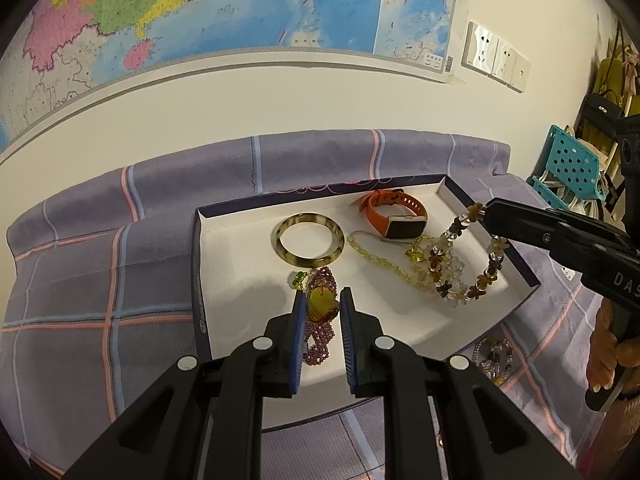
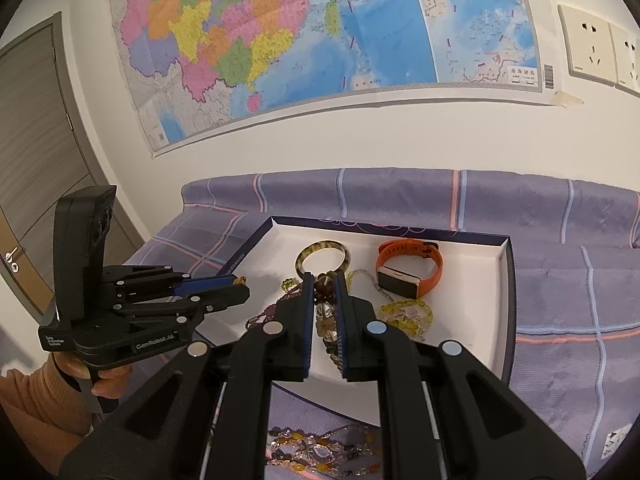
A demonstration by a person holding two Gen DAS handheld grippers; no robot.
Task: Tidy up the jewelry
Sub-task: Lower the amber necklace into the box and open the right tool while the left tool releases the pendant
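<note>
Most pcs already in tray (image 1: 240,216) – right gripper (image 1: 486,214) pinching flower-bead strand (image 1: 480,276) mid-frame, left gripper (image 1: 322,308) clamped on yellow pendant (image 1: 322,308) – one necklace (image 2: 320,448) left outside, bottom center.
</note>
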